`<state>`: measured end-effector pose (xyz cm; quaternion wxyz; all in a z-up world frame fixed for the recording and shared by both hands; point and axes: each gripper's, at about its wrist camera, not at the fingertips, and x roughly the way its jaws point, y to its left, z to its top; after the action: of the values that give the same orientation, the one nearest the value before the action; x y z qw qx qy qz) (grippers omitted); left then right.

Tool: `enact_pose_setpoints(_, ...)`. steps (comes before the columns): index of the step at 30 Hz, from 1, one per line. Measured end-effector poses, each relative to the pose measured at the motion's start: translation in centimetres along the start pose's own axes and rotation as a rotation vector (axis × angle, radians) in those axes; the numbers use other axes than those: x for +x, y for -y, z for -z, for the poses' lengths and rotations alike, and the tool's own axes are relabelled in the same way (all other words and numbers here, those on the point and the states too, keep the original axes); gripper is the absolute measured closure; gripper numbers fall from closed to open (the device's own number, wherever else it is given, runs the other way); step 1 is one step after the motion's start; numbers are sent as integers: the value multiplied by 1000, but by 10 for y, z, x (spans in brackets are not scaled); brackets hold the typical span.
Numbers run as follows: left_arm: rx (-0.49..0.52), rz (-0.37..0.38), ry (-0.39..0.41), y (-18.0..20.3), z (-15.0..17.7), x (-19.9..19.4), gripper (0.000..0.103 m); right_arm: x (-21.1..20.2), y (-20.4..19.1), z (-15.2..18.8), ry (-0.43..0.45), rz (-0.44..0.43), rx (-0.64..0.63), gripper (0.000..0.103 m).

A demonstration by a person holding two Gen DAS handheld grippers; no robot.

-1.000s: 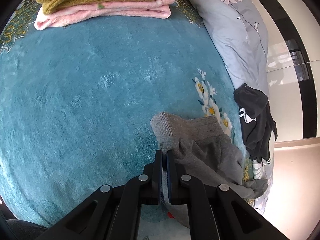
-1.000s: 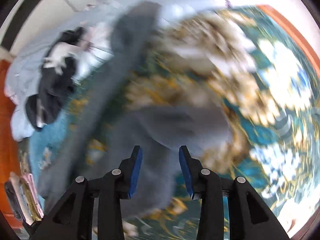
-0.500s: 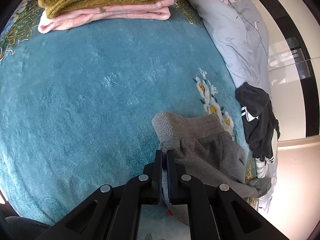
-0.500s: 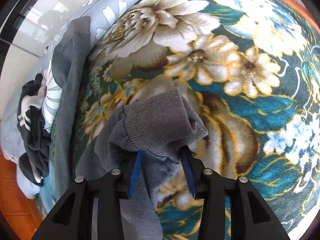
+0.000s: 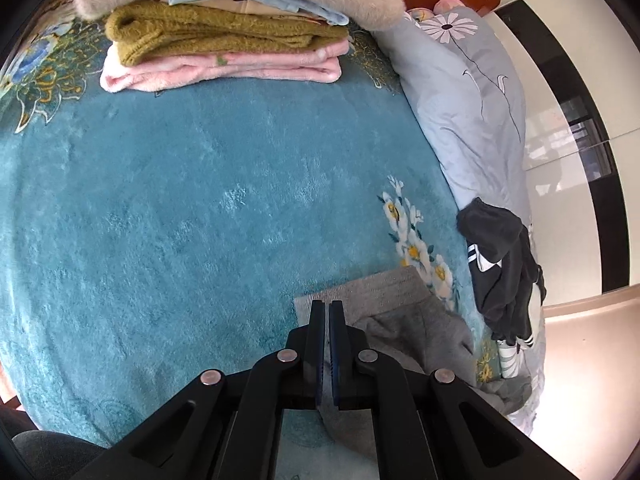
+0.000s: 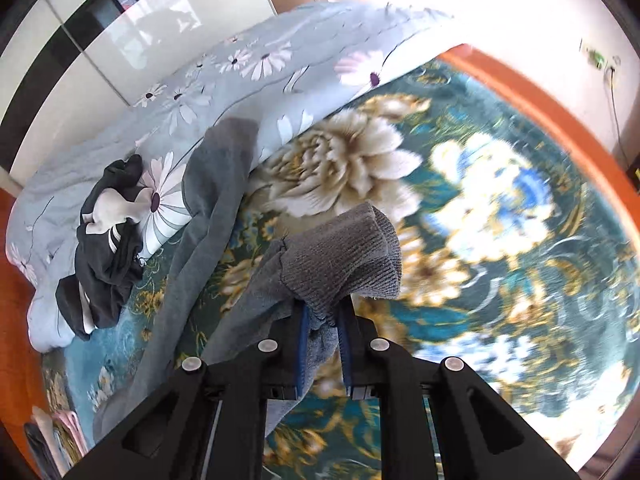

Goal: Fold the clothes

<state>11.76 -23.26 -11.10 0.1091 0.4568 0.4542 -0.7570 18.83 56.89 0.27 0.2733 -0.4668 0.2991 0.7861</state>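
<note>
A teal floral blanket point(image 5: 180, 208) is spread over the bed, with a pale blue daisy-print duvet point(image 6: 208, 80) bunched along its far edge. A grey sweatshirt point(image 6: 200, 216) is stretched across the blanket, its long axis running from the duvet edge down toward the left-side stack; one sleeve is draped up onto the duvet. The ribbed cuff point(image 6: 344, 256) is lifted clear of the blanket and folded over the right gripper point(image 6: 323, 320), whose jaws are nearly closed and pinched on the sleeve fabric just below that cuff. The left gripper point(image 5: 324, 308) is seen with jaws closed to a thin slit, pinched on the ribbed hem point(image 5: 360, 292), which lies flat on the blanket directly ahead of the tips. A black striped garment point(image 5: 500, 268) is heaped on the duvet, near the sweatshirt. Folded clothes point(image 5: 224, 44) are stacked at the far end.
</note>
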Motion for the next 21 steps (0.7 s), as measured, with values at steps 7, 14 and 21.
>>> enact_pose_setpoints(7, 9, -33, -100, 3, 3, 17, 99, 49, 70, 42, -141, 157, 113, 87)
enact_pose_setpoints(14, -28, -111, -195, 0, 12, 44, 64, 61, 71, 41, -124, 152, 152, 86)
enact_pose_setpoints(21, 10, -141, -268, 8, 26, 83, 74, 59, 67, 34, -102, 110, 153, 86)
